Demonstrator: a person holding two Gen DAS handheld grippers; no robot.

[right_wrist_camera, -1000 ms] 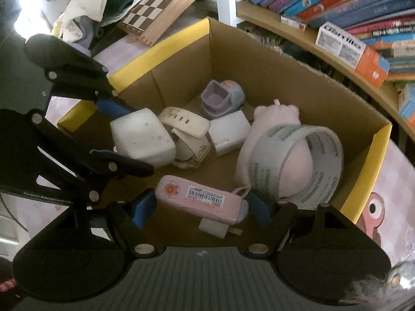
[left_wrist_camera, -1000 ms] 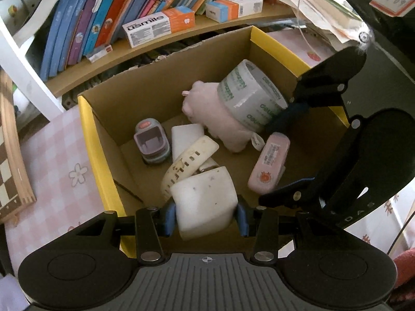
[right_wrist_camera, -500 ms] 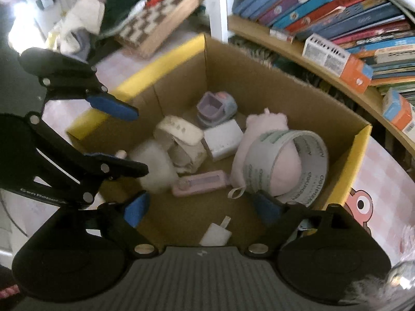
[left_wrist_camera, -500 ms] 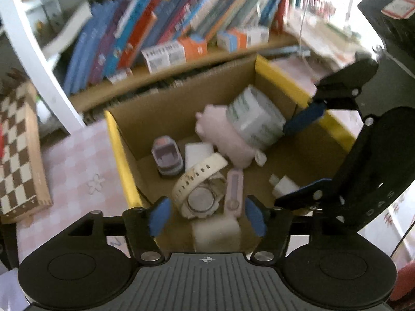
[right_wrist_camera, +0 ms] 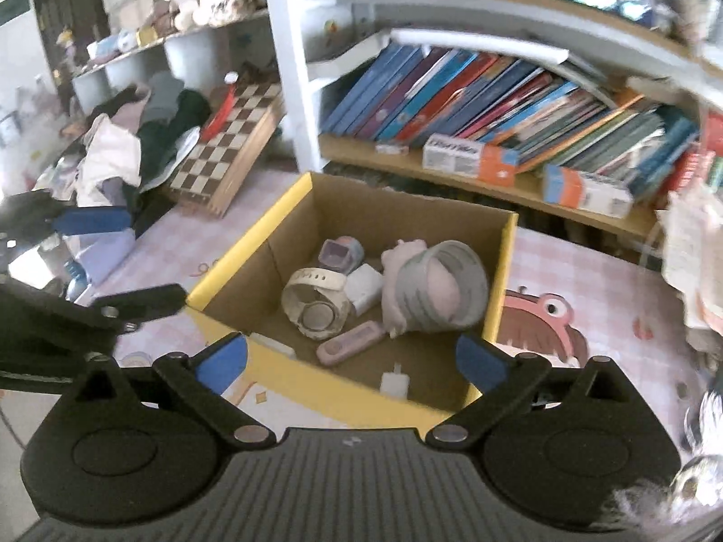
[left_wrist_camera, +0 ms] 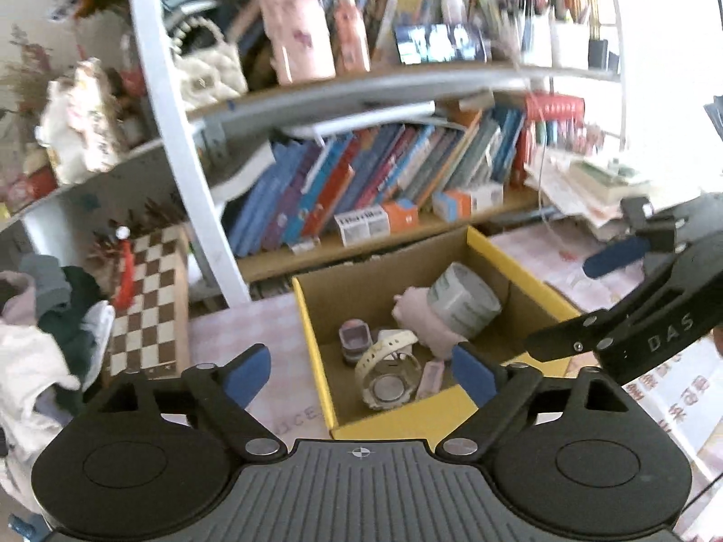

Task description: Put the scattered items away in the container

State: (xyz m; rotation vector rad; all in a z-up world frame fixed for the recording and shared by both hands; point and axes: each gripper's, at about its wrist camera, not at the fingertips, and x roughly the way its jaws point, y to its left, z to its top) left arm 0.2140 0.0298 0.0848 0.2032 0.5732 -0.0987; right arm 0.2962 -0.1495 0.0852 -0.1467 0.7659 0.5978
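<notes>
A cardboard box with yellow rim [right_wrist_camera: 244,248] [left_wrist_camera: 312,338] stands on the pink checked table. Inside lie a pink plush [right_wrist_camera: 406,257] [left_wrist_camera: 413,307], a tape roll [right_wrist_camera: 452,289] [left_wrist_camera: 461,298], a cream watch [right_wrist_camera: 316,307] [left_wrist_camera: 384,375], a pink flat device [right_wrist_camera: 350,343] [left_wrist_camera: 431,372], a lilac clip device [right_wrist_camera: 341,253] [left_wrist_camera: 354,338], a white block [right_wrist_camera: 366,284] and a white plug [right_wrist_camera: 395,381]. My left gripper [left_wrist_camera: 361,375] hangs above the box's near edge, jaws opening, nothing between them. My right gripper [right_wrist_camera: 352,357] is likewise above the box, jaws opening and empty.
A bookshelf [right_wrist_camera: 497,104] full of books and small cartons [right_wrist_camera: 470,158] stands behind the box. A folded chessboard [right_wrist_camera: 226,153] [left_wrist_camera: 149,298] and a heap of clothes [right_wrist_camera: 126,149] lie to the left. Papers [left_wrist_camera: 587,180] are stacked at the right.
Both grippers let go of their items, the white lump and the pink device, which dropped into the box. Both opened wide and drew up and back, so the box looks smaller.
</notes>
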